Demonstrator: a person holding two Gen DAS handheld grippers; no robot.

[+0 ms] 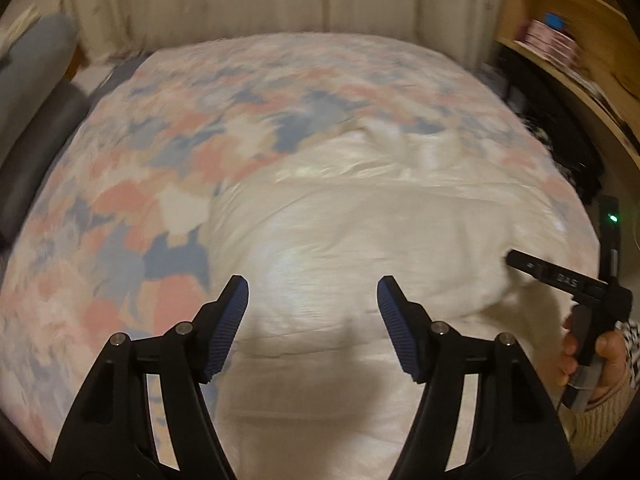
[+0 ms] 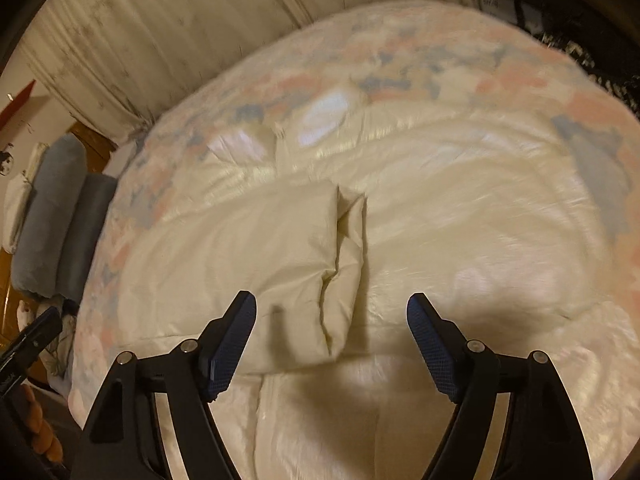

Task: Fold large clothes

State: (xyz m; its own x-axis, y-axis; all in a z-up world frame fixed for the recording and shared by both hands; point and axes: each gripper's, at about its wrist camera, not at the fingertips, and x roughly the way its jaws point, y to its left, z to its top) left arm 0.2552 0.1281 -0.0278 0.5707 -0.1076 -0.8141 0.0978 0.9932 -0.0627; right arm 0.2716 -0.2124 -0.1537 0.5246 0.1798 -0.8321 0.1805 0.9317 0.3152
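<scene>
Both tongs gape wide, empty: left gripper (image 1: 312, 312) and right gripper (image 2: 332, 332) over the cream, glossy puffy garment (image 2: 400, 220) on the floral bedspread (image 1: 140, 168). Looks light, soft, slippery; pinch the folded edge (image 2: 340, 272) at twelve o'clock.

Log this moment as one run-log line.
left gripper: open, empty | right gripper: open, empty | cream garment: on bed, sleeve folded in
</scene>
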